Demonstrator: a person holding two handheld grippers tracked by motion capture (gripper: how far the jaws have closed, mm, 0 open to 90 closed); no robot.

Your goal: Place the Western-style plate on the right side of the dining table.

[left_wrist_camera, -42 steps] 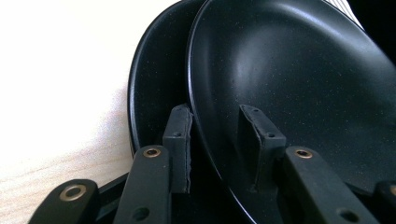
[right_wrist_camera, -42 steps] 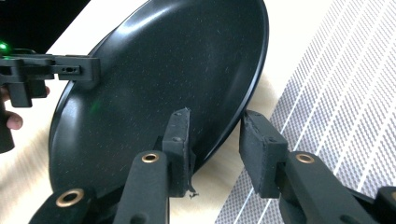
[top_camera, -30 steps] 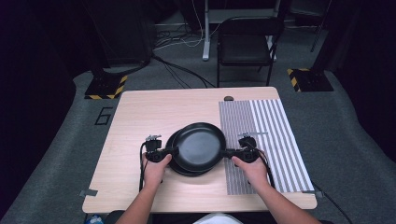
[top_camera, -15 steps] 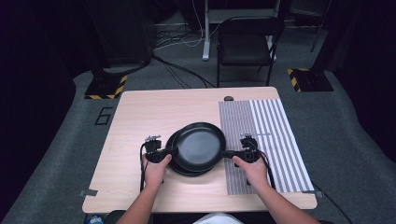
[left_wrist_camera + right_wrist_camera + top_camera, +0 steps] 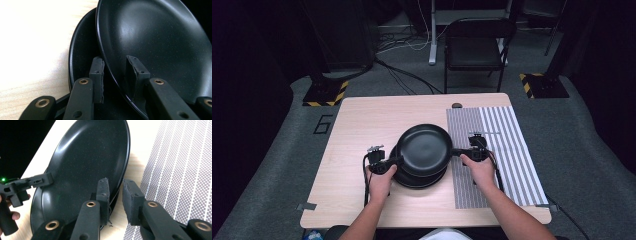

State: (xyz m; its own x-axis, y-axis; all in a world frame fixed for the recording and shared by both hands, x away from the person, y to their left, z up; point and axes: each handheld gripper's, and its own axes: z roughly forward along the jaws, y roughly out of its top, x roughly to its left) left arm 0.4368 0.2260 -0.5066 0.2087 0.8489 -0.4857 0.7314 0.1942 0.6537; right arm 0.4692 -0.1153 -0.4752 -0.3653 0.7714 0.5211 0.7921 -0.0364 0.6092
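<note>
A: High view. What is changing?

B: The top plate (image 5: 424, 147) is sitting farther toward the striped mat (image 5: 507, 150) than a second ago, so more of the lower plate (image 5: 419, 181) is showing on the table (image 5: 362, 120). The left gripper (image 5: 396, 161) is holding one side of the rim and the right gripper (image 5: 457, 151) the opposite side.

A: Left gripper view?

B: The left gripper (image 5: 115, 62) is clamping the top plate (image 5: 155, 37), with one pad under the rim and one on the upper face. The lower plate (image 5: 80, 50) is lying behind it.

A: Right gripper view?

B: The right gripper's (image 5: 115, 182) jaws have just been closing, and the rim of the top plate (image 5: 85, 165) is passing between the pads. I am reading this as a grip now taken.

A: Meaning?

B: The plate is probably separating from the stack, supported on both sides and ready for transfer.
</note>
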